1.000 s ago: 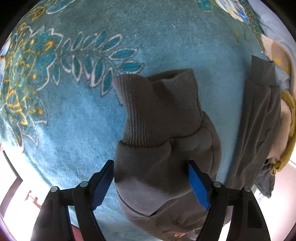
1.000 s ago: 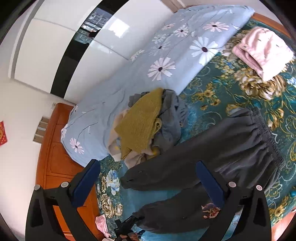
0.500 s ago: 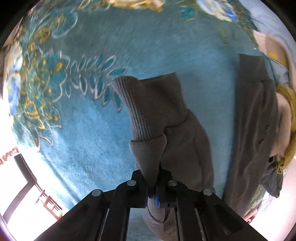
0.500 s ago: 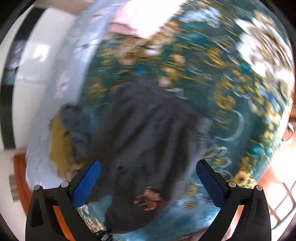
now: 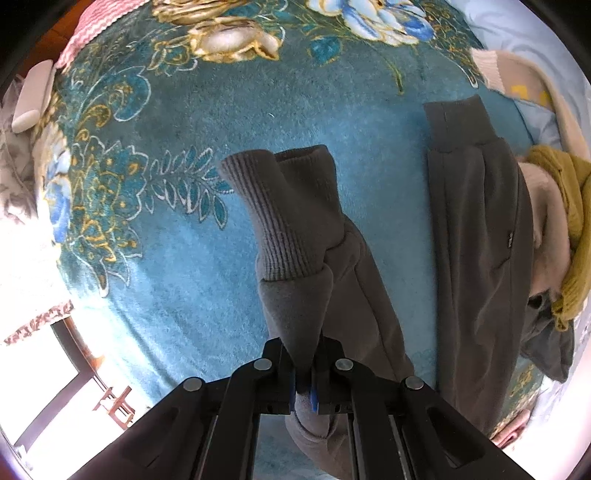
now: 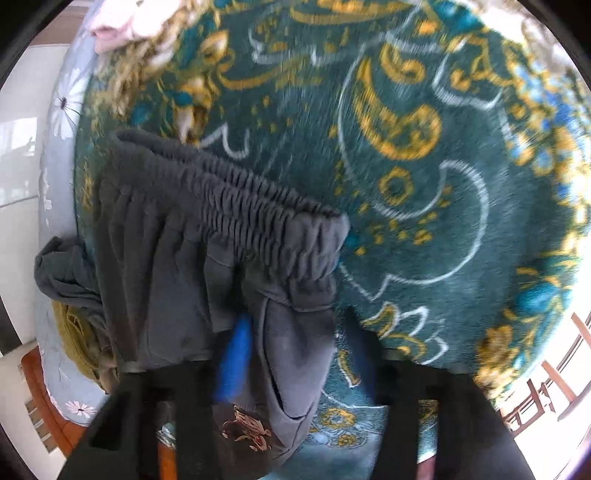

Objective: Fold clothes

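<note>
One pair of grey sweatpants (image 5: 476, 266) lies spread on a teal flowered blanket (image 5: 177, 288). Two legs show in the left wrist view, each ending in a ribbed cuff: the near cuff (image 5: 284, 206) stands up off the blanket, the far cuff (image 5: 456, 123) lies flat to its right, with bare blanket between them. One gathered waistband (image 6: 236, 199) runs across the right wrist view, with one small brown printed patch (image 6: 245, 430) on the cloth low in the frame.

One heap of other clothes sits against the far leg: one mustard knit (image 5: 570, 229), one cream garment (image 5: 532, 85), one dark grey piece (image 5: 546, 347). One pink folded item (image 6: 110, 26) lies at the top edge of the right wrist view, beside a pale blue daisy sheet (image 6: 61, 122).

Left gripper (image 5: 303, 380): pointed along the near leg toward its cuff, jaws pinched tight on a fold of leg fabric just below the cuff, the cloth bunched up between the blue pads.

Right gripper (image 6: 291, 354): low over the waistband corner, angled down onto the blanket. View is motion-blurred. One blue finger pad (image 6: 232, 365) sits against the pants near the pocket edge, the other finger over the blanket on the far side of that corner; a gap shows between them with cloth in it, but whether they clamp it I cannot tell.
</note>
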### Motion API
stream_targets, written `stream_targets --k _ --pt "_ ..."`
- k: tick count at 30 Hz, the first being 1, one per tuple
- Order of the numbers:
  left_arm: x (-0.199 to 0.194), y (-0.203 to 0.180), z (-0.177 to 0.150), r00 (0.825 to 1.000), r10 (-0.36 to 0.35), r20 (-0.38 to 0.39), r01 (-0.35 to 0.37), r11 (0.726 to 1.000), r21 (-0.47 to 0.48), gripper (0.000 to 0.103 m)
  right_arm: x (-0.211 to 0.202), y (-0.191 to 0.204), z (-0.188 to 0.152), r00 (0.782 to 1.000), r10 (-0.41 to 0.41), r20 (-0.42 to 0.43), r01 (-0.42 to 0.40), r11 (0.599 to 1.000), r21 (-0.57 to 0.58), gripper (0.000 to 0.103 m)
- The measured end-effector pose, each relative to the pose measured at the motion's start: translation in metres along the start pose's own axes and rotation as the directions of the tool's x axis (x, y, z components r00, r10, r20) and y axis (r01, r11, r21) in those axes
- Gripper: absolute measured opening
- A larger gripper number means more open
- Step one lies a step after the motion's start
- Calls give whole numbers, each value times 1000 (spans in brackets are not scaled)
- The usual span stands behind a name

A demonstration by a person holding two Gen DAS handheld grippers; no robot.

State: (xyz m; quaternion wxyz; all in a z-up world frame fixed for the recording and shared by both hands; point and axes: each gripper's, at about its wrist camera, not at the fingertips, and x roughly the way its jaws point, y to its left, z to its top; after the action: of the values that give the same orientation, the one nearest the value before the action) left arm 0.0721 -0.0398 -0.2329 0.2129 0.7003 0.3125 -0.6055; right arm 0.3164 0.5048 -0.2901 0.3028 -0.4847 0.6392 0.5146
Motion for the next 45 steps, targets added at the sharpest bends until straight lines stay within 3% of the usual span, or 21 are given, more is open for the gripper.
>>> stream_targets --k 5,7,9,11,13,15,20,25,29,30,31,34,36,39,41,43,45 --pt "-10 -1 -4 1000 -14 27 14 1000 -17 5 -11 10 -1 1000 -2 10 2 1000 3 12" --pt "-18 10 1 999 -25 28 26 1000 -14 5 -29 15 -6 1000 16 26 -16 1000 -5 10" --pt "-32 45 19 999 -30 26 30 999 -14 5 -51 25 -11 998 46 35 -44 998 -32 9" --pt "-40 44 24 1000 -14 22 14 1000 -22 5 -71 43 -13 997 65 41 -62 996 -70 8" --pt "-51 28 51 1000 -5 19 6 999 -36 5 -83 70 -11 996 82 40 -77 991 -106 8" --pt "-69 14 127 1000 2 7 -2 998 -55 5 -88 107 -9 995 93 33 -88 987 -137 8" --pt "-62 -58 165 999 -16 -36 13 995 -103 5 -75 198 2 997 79 17 -75 980 -182 8" --pt "-30 -105 227 996 -40 -81 29 991 -133 6 -58 255 24 999 35 16 -31 980 -196 8" --pt "-13 -125 245 983 -164 -85 149 975 -165 14 -41 272 39 999 31 29 -25 983 -183 10" --pt "-12 -125 248 975 -210 -74 194 964 -179 26 -39 274 41 998 43 36 -35 982 -185 13" --pt "-13 -121 251 961 -271 -52 256 947 -191 38 -38 276 42 998 55 43 -46 981 -188 15" --pt "-26 -105 256 917 -398 14 394 902 -177 52 -36 281 44 995 82 62 -67 976 -208 27" --pt "-35 -90 259 915 -399 55 403 906 -128 55 -40 285 41 993 88 85 -65 969 -238 33" --pt "-42 -61 254 945 -305 119 310 950 -29 59 -52 288 30 986 113 119 -77 958 -277 43" --pt "-34 -43 249 960 -251 120 250 968 28 60 -57 289 19 986 120 119 -80 953 -291 46" --pt "-20 -33 243 961 -262 91 260 965 35 62 -60 288 6 988 115 106 -78 949 -307 46" --pt "-16 -25 235 944 -321 75 322 947 10 68 -62 287 -7 991 97 93 -62 945 -321 46"
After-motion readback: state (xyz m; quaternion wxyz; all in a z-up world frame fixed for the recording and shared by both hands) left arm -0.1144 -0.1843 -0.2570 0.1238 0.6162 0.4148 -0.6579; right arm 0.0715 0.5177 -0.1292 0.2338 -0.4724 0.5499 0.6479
